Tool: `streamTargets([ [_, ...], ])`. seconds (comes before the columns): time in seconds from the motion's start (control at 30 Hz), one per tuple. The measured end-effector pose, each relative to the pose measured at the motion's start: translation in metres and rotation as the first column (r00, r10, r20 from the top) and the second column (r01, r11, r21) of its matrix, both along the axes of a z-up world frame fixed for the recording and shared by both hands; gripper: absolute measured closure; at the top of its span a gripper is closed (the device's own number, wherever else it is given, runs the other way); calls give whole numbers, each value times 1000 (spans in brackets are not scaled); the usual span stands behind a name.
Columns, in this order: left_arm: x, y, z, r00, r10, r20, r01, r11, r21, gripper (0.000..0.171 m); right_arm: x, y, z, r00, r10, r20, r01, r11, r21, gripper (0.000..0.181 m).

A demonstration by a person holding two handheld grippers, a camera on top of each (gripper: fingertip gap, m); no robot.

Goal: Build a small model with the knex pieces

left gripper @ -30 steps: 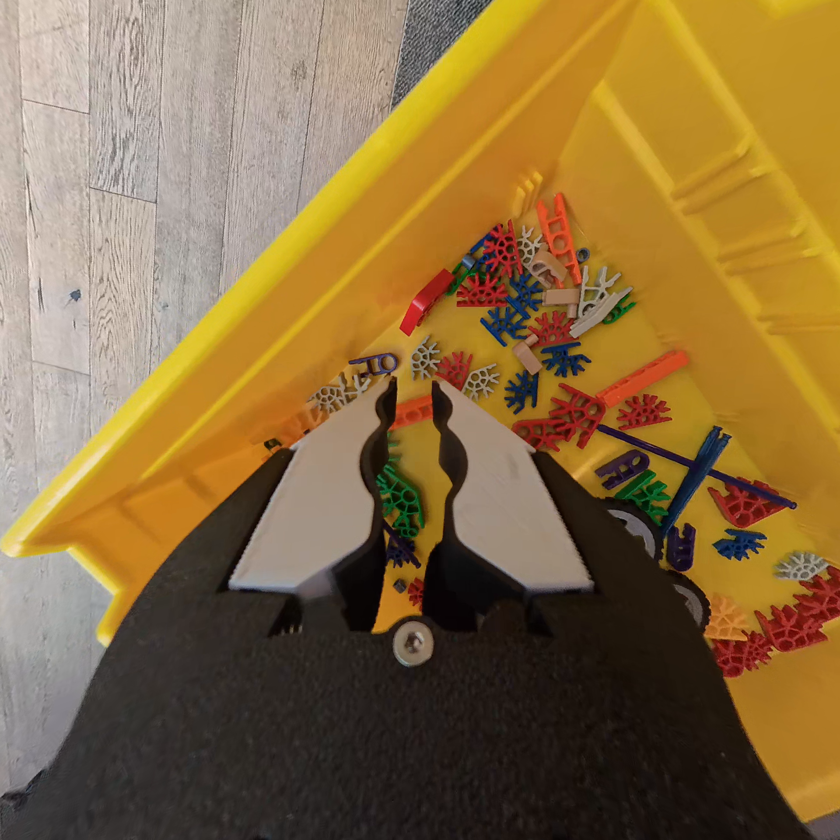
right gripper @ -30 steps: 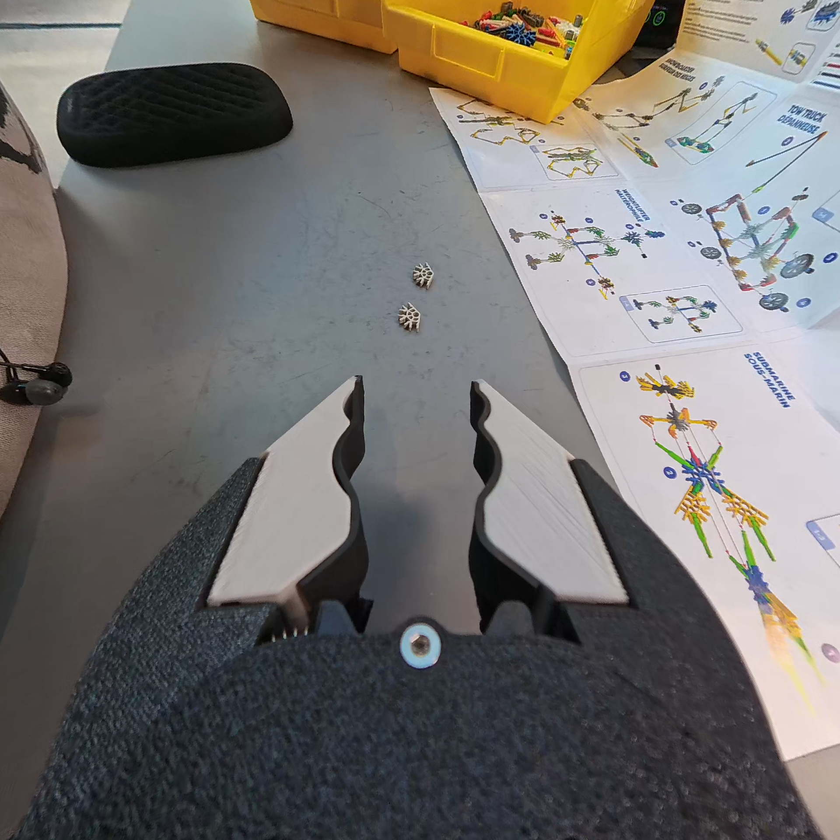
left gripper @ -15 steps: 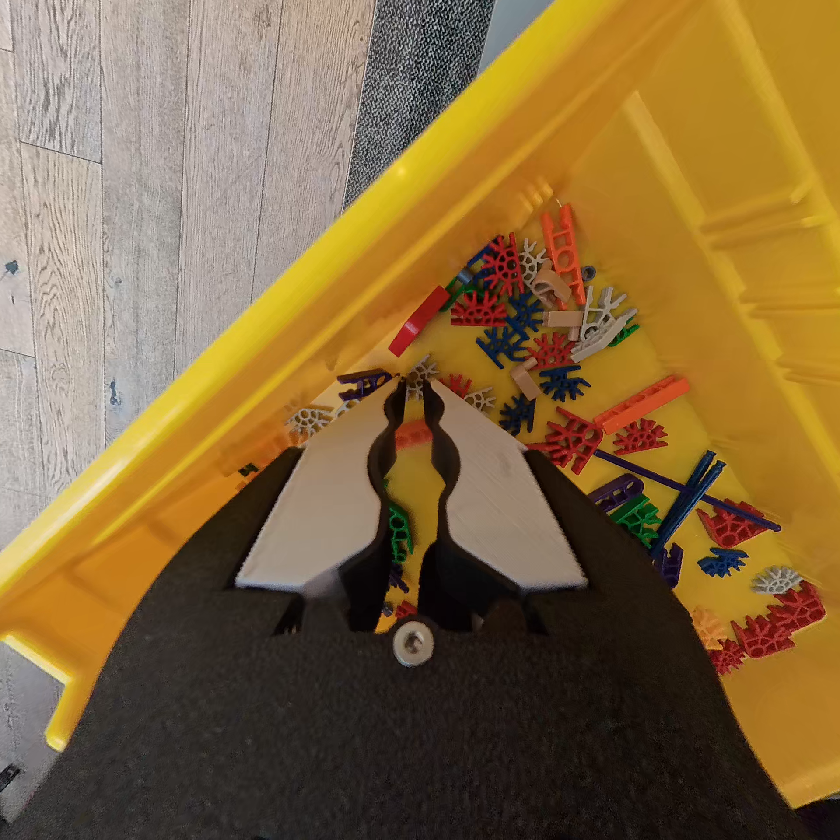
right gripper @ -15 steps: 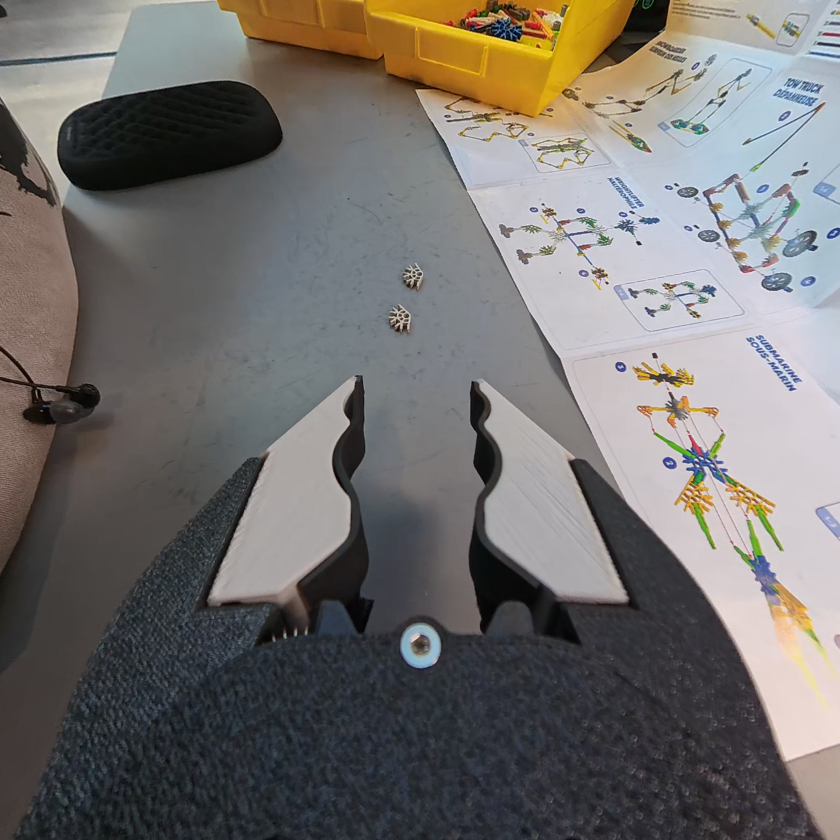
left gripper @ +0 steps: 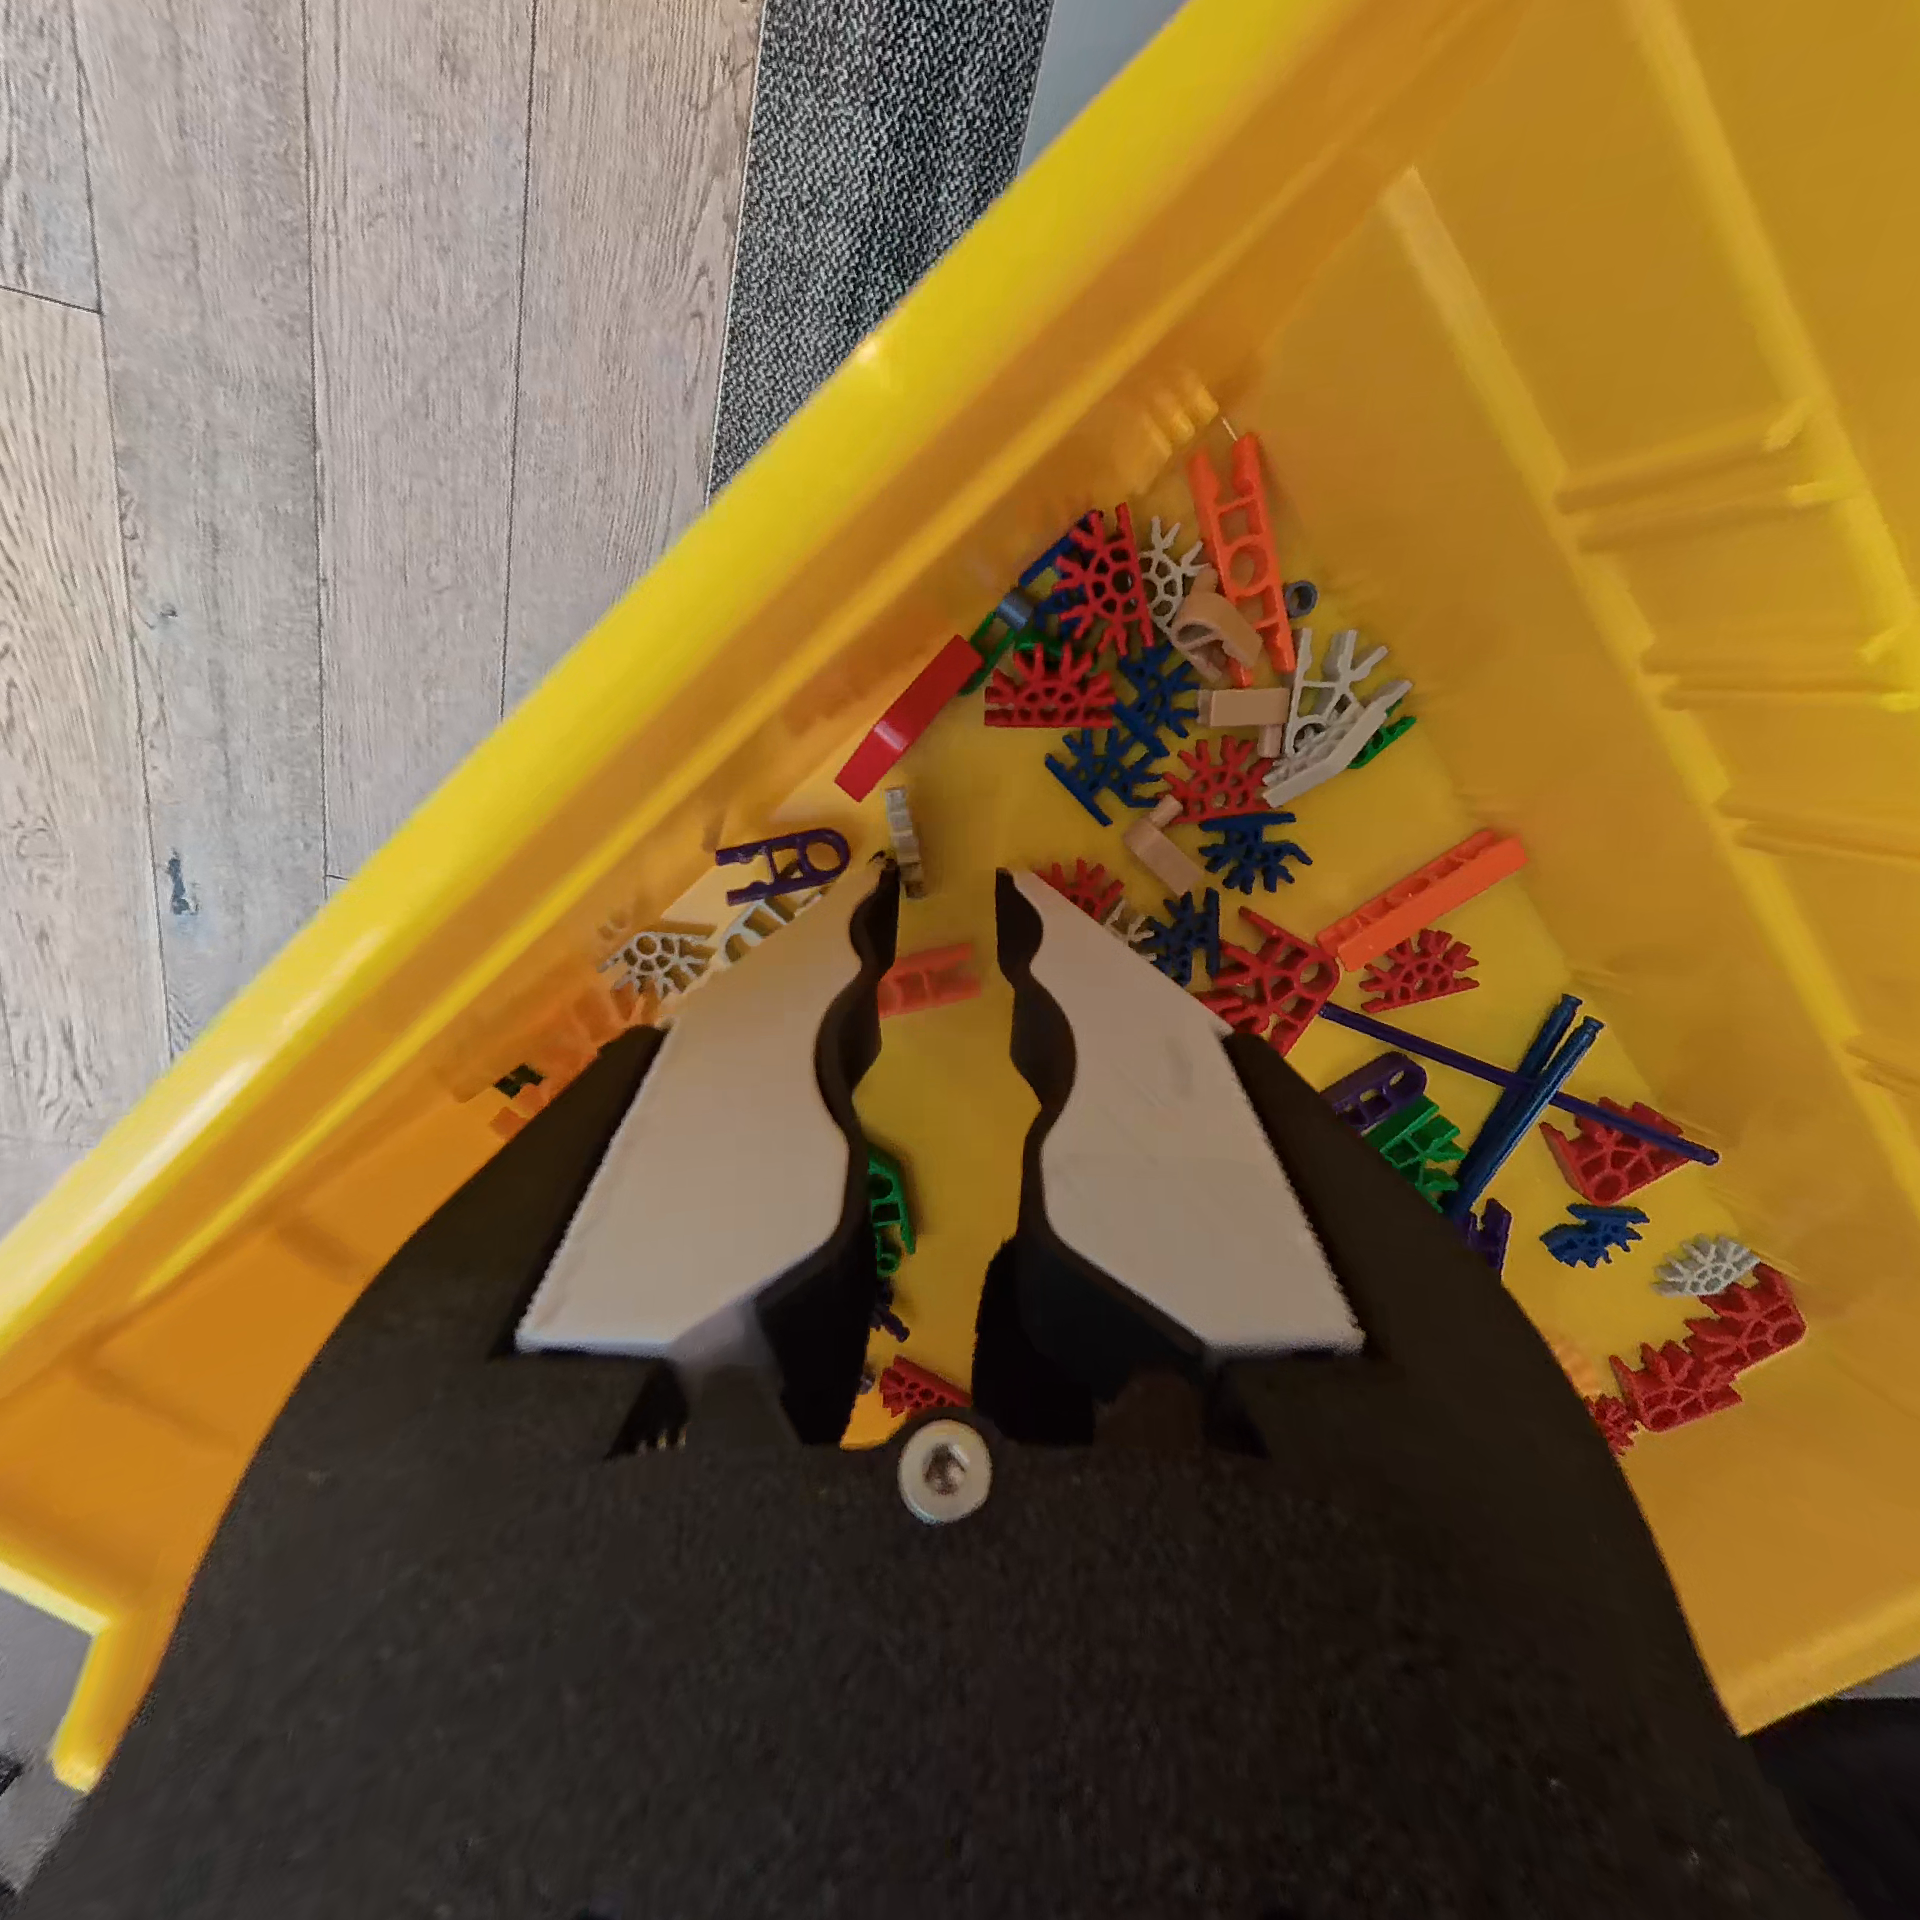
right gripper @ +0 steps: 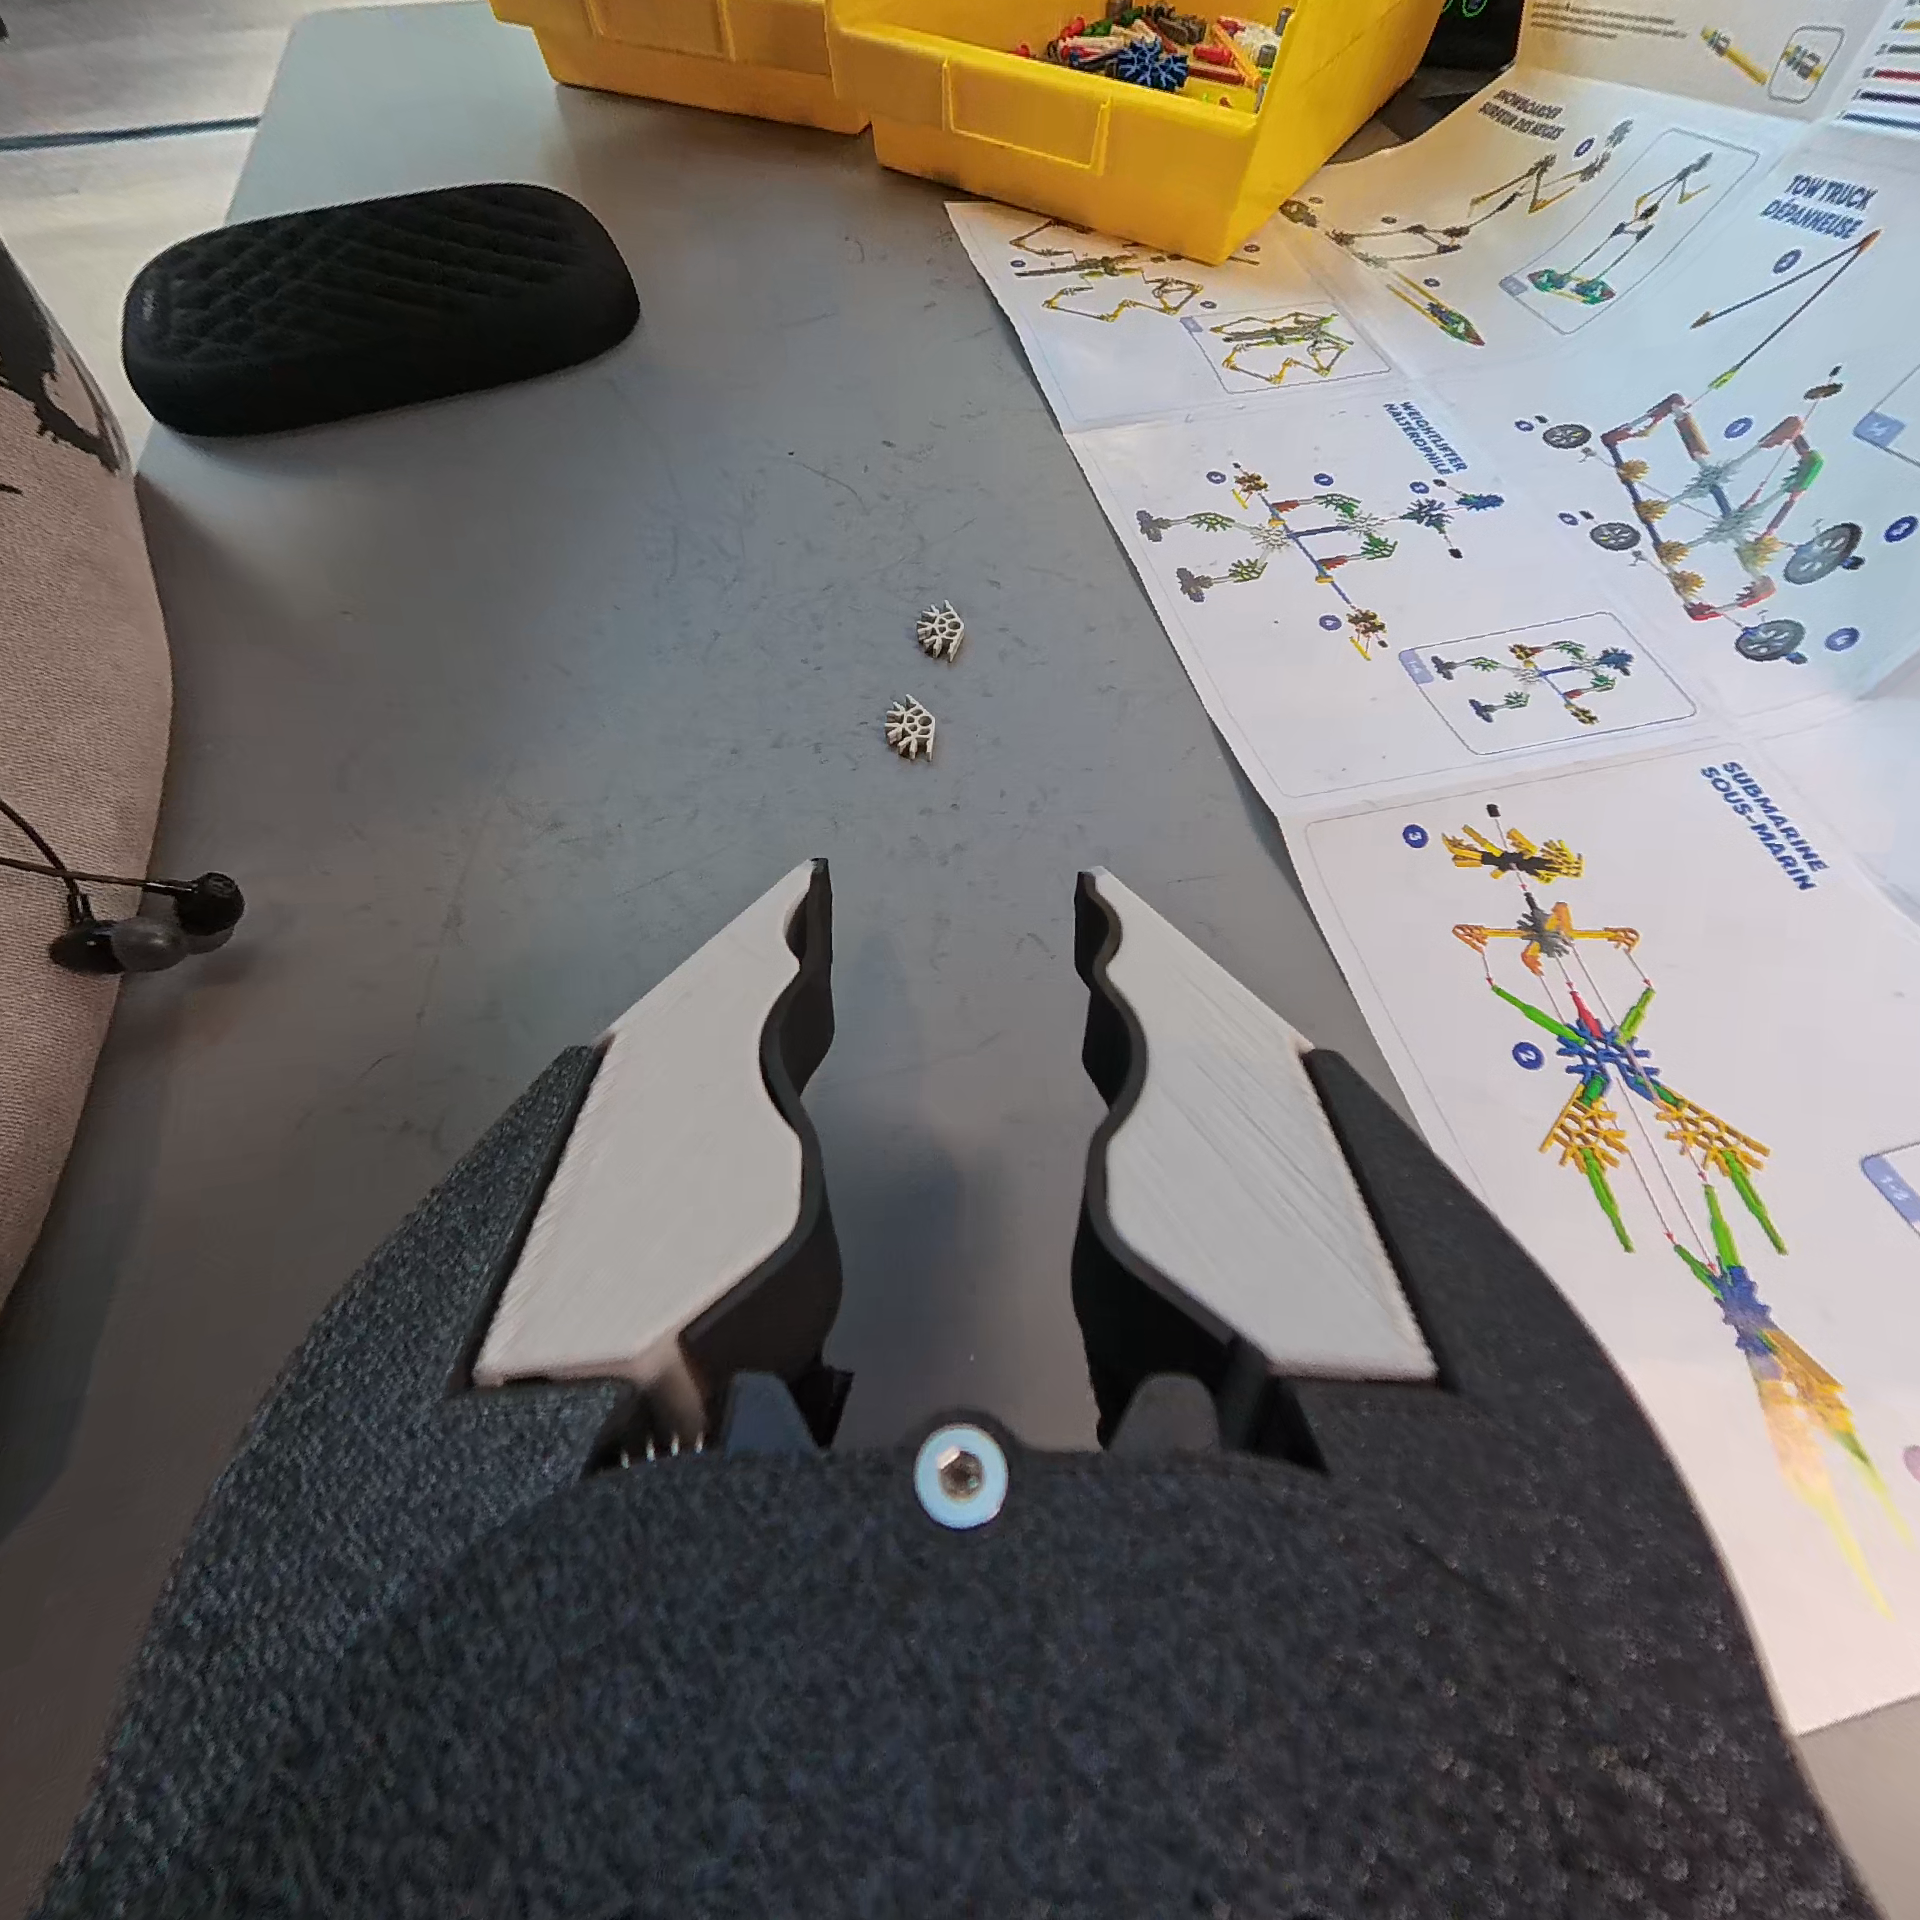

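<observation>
In the left wrist view my left gripper (left gripper: 940, 883) is open inside a yellow bin (left gripper: 935, 416), low over a heap of small plastic connectors and rods. A grey connector (left gripper: 904, 844) stands on edge right at my left fingertip and is not clamped. A short orange piece (left gripper: 925, 977) lies between the jaws. In the right wrist view my right gripper (right gripper: 951, 878) is open and empty above a grey table (right gripper: 520, 623). Two grey connectors, one nearer (right gripper: 911, 727) and one farther (right gripper: 941, 631), lie on the table just ahead of it.
Wood floor (left gripper: 312, 416) and a dark mat (left gripper: 883, 208) lie beyond the bin's wall. On the table are a black padded rest (right gripper: 374, 307), earbuds (right gripper: 156, 925), an unfolded instruction sheet (right gripper: 1558, 727) at right and yellow bins (right gripper: 1091, 114) at the back. The left gripper's tips are roughly 75 cm from the right gripper's.
My left gripper's jaws have opened wider after nearly closing at the grey connector, which now stands on edge by the left tip. My right gripper has shifted slightly; the view has drifted.
</observation>
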State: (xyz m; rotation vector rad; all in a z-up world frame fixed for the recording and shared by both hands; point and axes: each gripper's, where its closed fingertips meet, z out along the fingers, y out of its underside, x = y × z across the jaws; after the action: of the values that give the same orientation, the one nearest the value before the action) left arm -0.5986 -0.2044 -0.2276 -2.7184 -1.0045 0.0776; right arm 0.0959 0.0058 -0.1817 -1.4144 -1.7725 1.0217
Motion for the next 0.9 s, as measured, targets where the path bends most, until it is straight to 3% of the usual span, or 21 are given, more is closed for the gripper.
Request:
streamTargets([
  [0.23, -7, 0, 8, 997, -25, -78, 23, 999, -30, 156, 0, 2, 1, 1000, -8, -5, 8, 1000, -13, 136],
  [0.33, -4, 1, 5, 998, -17, -53, 16, 1000, -24, 156, 0, 2, 1, 1000, -7, 0, 7, 1000, -17, 136],
  [0.4, -4, 0, 2, 998, -15, -61, 13, 999, -35, 167, 0, 2, 1, 1000, -9, -1, 9, 1000, -15, 136],
  [0.47, -5, 0, 4, 996, -19, -82, 16, 999, -39, 167, 0, 3, 1, 1000, -11, -5, 11, 1000, -15, 136],
  [0.53, -2, 3, 15, 995, -38, -94, 36, 999, -25, 168, 0, 2, 2, 1000, -9, -7, 9, 1000, -16, 136],
  [0.63, 11, 19, 51, 980, -125, -157, 128, 992, 7, 168, 1, 0, 3, 1000, 1, -12, -1, 1000, -9, 136],
  [0.7, 40, 41, 82, 952, -236, -194, 250, 967, 48, 168, 1, -1, 2, 1000, 10, -12, -10, 1000, -1, 136],
  [0.77, 92, 70, 111, 894, -384, -233, 414, 905, 98, 168, 2, -4, 1, 1000, 20, -9, -20, 1000, 12, 136],
  [0.9, 240, 116, 134, 652, -697, -300, 750, 650, 119, 168, 2, -6, 0, 1000, 29, -4, -29, 999, 40, 136],
])
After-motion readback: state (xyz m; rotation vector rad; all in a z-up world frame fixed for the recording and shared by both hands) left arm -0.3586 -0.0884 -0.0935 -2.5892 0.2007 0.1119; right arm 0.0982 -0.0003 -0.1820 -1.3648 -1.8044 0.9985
